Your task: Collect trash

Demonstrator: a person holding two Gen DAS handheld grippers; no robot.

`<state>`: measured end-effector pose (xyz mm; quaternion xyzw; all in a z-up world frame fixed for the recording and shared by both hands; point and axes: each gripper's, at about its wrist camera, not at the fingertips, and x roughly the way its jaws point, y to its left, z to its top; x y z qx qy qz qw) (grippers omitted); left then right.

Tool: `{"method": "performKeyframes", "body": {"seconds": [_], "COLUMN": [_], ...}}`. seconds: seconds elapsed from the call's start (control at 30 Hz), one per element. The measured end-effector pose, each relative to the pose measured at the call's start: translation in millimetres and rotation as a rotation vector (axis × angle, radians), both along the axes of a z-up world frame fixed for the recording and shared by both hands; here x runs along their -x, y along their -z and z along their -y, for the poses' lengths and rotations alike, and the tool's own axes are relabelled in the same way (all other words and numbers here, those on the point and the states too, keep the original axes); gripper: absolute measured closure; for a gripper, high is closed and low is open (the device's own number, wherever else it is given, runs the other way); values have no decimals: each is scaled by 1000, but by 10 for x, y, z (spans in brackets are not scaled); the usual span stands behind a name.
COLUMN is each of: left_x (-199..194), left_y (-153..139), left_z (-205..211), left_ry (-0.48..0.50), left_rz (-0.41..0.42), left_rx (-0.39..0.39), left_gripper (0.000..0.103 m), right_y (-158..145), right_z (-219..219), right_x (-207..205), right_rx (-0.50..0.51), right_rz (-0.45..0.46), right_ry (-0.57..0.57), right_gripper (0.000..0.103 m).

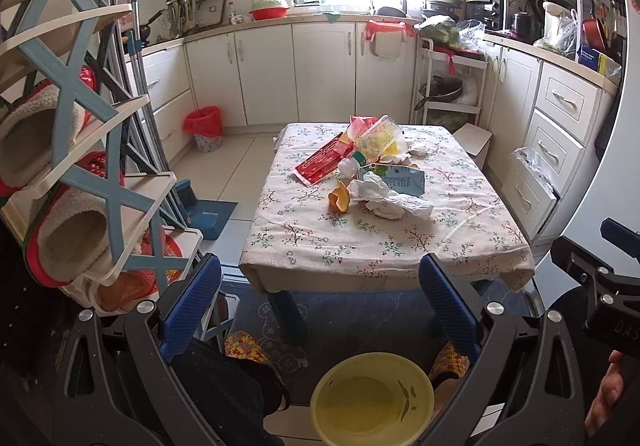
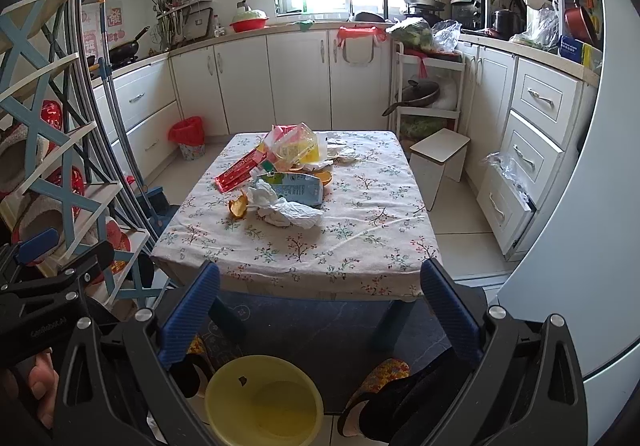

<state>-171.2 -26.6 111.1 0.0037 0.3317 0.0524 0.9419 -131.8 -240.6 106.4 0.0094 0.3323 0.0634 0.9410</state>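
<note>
A low table with a floral cloth (image 1: 384,242) (image 2: 304,246) carries a pile of trash: crumpled white tissue (image 1: 384,198) (image 2: 288,210), orange peel (image 1: 339,198) (image 2: 238,206), a blue-white carton (image 1: 400,178) (image 2: 298,186), a red wrapper (image 1: 324,162) (image 2: 240,168) and a clear plastic container (image 1: 378,136) (image 2: 294,148). A yellow bucket (image 1: 372,398) (image 2: 264,402) stands on the floor before the table. My left gripper (image 1: 320,298) and right gripper (image 2: 320,298) are both open and hold nothing, well short of the table.
A shoe rack (image 1: 80,150) stands at the left with a broom and dustpan (image 1: 200,206). A red-lined bin (image 1: 206,128) sits by the cabinets. A white stool (image 2: 438,158) is right of the table. The person's slippered feet (image 2: 380,378) flank the bucket.
</note>
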Motion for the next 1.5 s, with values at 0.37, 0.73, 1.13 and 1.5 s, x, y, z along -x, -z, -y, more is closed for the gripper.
{"method": "performKeyframes", "body": {"seconds": [0.37,0.73,1.13,1.5], "left_x": [-315,-731,-1299,-2076], "left_y": [136,345,627,1084], "left_z": [9,-39,-185,-250], "left_ry": [2,0,-19,-12], "left_rz": [-22,-54,-88,-172], "left_rx": [-1,-2,5,79], "left_gripper": [8,8,8,8], "right_y": [121,236,432,894], "right_z": [43,11,-177,-518], "right_x": [-226,-574,-1192,-1869], "right_rx": [-47,-60,-34,102], "right_rz": [-7,11,-12,-115], "right_ry": [-22,-55,-176,-259], "right_gripper": [7,7,29,30]}}
